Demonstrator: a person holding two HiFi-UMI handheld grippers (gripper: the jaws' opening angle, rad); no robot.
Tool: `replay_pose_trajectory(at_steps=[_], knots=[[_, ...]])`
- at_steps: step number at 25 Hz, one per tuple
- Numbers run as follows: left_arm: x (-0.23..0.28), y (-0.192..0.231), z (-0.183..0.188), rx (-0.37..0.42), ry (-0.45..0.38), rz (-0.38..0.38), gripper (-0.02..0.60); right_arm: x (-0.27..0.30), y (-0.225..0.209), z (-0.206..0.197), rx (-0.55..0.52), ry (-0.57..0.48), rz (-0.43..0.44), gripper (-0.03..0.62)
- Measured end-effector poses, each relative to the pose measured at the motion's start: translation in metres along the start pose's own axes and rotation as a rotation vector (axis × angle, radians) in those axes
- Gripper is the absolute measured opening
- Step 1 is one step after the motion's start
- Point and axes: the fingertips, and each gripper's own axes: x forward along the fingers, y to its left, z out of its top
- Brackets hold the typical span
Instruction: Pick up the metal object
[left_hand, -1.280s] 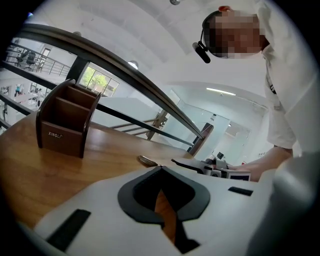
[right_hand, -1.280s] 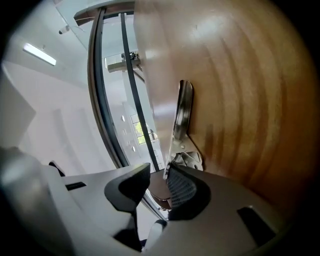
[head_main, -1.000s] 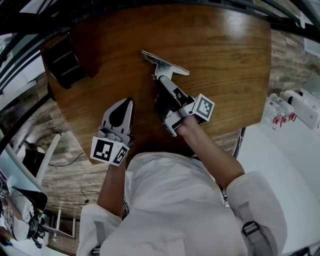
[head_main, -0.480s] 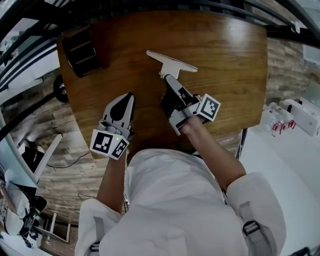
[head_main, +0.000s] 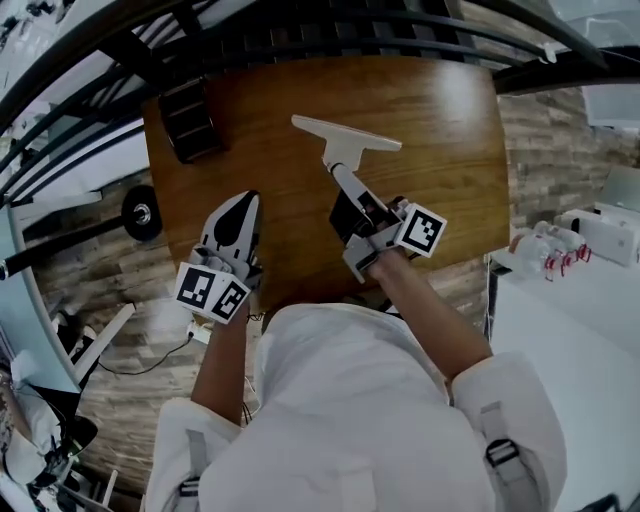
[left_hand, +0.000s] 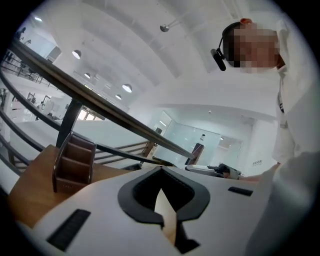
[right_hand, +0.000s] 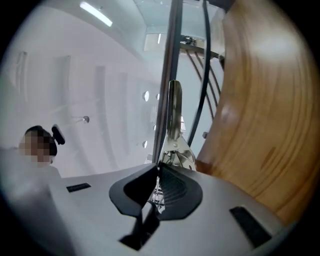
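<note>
Currently, the only container in your sight is a dark brown rack (head_main: 190, 120) (left_hand: 75, 165) at the far left corner of the wooden worktop (head_main: 440, 120) (right_hand: 260, 100). It stands upright with stepped tiers, and you cannot tell what sits in them. A small mark on its lowest front is too small to read.

Your right gripper (head_main: 340, 180) (right_hand: 156, 172) has its jaws closed down narrow on the stem of the metal tool (head_main: 345, 135) (right_hand: 173, 110), holding it out over the middle of the worktop. The tool is T-shaped: a flat pale bar runs across the far end, and a narrower neck leads back into the ribbed black pads. From the right gripper view the bar shows edge-on, shiny, with rivets where it widens toward the grip.

Your left gripper (head_main: 247, 200) (left_hand: 160, 172) has its jaws together with nothing between them, near the worktop's front edge and well apart from the tool.

Each gripper's cube carries square black-and-white markers, not letters.
</note>
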Motion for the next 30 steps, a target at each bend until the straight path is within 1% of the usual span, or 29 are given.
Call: replay_pose_trajectory(at_steps=[5, 7, 8, 11, 13, 16, 19, 23, 26, 30], knots=[[-0.014, -0.043, 0.039, 0.076, -0.077, -0.023, 0.014, -0.015, 0.072, 0.007, -0.258, 0.026, 0.085, 0.032], [-0.024, -0.065, 0.051, 0.117, -0.109, -0.023, 0.014, -0.03, 0.091, 0.006, -0.323, 0.021, 0.088, 0.032], [-0.03, -0.078, 0.055, 0.137, -0.123, -0.022, 0.014, -0.041, 0.099, 0.005, -0.362, 0.018, 0.089, 0.032], [-0.052, -0.118, 0.062, 0.194, -0.161, -0.008, 0.014, -0.076, 0.129, -0.002, -0.524, 0.02, 0.126, 0.032], [-0.064, -0.134, 0.065, 0.211, -0.18, 0.008, 0.014, -0.093, 0.142, -0.007, -0.617, 0.023, 0.138, 0.032], [-0.072, -0.156, 0.064, 0.229, -0.194, 0.028, 0.014, -0.114, 0.153, -0.006, -0.76, 0.021, 0.119, 0.032], [-0.082, -0.196, 0.054, 0.26, -0.198, 0.049, 0.014, -0.151, 0.168, -0.004, -0.92, 0.014, 0.09, 0.03], [-0.099, -0.244, 0.04, 0.314, -0.214, 0.105, 0.014, -0.2, 0.184, -0.008, -1.096, 0.002, 0.061, 0.028], [-0.108, -0.271, 0.031, 0.348, -0.224, 0.139, 0.014, -0.231, 0.189, -0.011, -1.176, -0.014, 0.029, 0.028], [-0.121, -0.291, 0.017, 0.385, -0.228, 0.187, 0.014, -0.262, 0.19, -0.013, -1.258, -0.039, -0.024, 0.028]])
